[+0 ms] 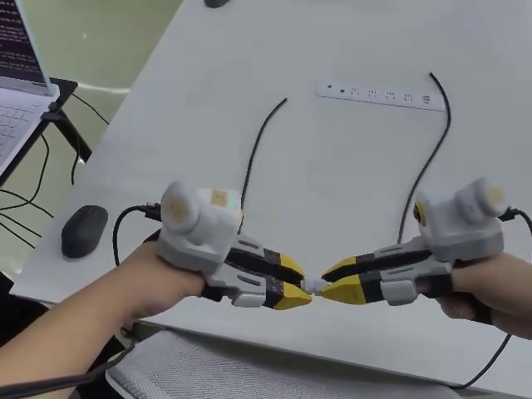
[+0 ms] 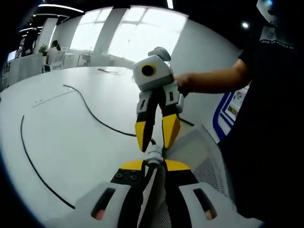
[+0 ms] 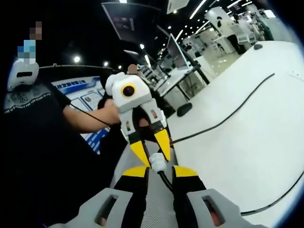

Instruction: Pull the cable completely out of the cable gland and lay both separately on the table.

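A small white-grey cable gland (image 1: 314, 287) hangs between the two grippers, above the table's near edge. My left gripper (image 1: 303, 295) comes in from the left and is shut on the gland (image 2: 153, 154). My right gripper (image 1: 326, 287) faces it from the right, tip to tip. In the right gripper view, a thin black cable (image 3: 165, 180) leaves the gland (image 3: 156, 161) and runs down between the jaws of my right gripper (image 3: 160, 172), which are closed on it. The left gripper (image 3: 153, 151) holds the gland's far side there. Its length inside the gland is hidden.
The white table (image 1: 349, 183) carries a power strip (image 1: 378, 94) at the back with a black lead (image 1: 426, 166), plus a loose black cable (image 1: 258, 150). A mouse (image 1: 84, 230) sits at the left edge, a laptop (image 1: 17, 91) beyond. A grey mesh chair (image 1: 249, 366) is below.
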The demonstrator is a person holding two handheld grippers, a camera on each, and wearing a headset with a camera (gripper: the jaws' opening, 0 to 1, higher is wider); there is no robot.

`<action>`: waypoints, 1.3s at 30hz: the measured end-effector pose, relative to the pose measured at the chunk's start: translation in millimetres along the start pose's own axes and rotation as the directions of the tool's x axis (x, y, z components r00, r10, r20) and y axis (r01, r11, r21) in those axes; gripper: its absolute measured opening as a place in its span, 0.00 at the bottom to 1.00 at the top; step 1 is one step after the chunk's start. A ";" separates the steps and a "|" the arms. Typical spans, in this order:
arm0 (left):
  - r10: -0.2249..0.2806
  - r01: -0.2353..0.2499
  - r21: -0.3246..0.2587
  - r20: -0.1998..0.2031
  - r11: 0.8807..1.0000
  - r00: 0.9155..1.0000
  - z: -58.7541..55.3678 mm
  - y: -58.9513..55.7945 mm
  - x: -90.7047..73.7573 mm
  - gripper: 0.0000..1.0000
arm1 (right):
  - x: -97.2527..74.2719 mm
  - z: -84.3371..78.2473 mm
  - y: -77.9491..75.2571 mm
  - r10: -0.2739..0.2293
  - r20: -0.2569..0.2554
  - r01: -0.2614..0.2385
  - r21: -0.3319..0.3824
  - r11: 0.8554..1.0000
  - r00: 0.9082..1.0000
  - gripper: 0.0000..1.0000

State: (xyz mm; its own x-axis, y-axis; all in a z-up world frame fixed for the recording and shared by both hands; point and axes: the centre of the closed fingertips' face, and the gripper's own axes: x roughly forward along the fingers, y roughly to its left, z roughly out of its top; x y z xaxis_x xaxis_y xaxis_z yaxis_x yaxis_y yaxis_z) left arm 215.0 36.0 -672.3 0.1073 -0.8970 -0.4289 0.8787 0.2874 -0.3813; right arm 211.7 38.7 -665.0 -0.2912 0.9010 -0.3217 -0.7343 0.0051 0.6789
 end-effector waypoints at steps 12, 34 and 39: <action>-0.010 0.010 -0.012 -0.003 1.000 1.000 0.7 1.0 2.5 0.15 | 3.5 -0.8 3.0 0.018 -0.023 -0.019 -0.047 0.999 1.000 0.09; -0.026 0.027 -0.096 0.010 0.995 1.000 -6.2 -1.1 5.4 0.15 | 5.3 -10.8 -1.0 -0.276 -0.119 0.129 -0.668 0.733 0.954 0.08; -0.027 0.028 -0.111 0.013 0.993 1.000 -6.9 -3.0 5.8 0.15 | 6.3 -12.9 2.7 -0.352 -0.099 0.146 -0.780 0.608 0.931 0.07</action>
State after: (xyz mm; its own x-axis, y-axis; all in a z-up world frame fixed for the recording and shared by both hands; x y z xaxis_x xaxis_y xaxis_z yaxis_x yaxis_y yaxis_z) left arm 209.8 32.2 -679.3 0.0896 -0.9087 -0.4076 0.8243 0.2974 -0.4818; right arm 200.0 38.8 -673.7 -0.0737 0.7937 -0.6038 -0.9677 -0.2034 -0.1492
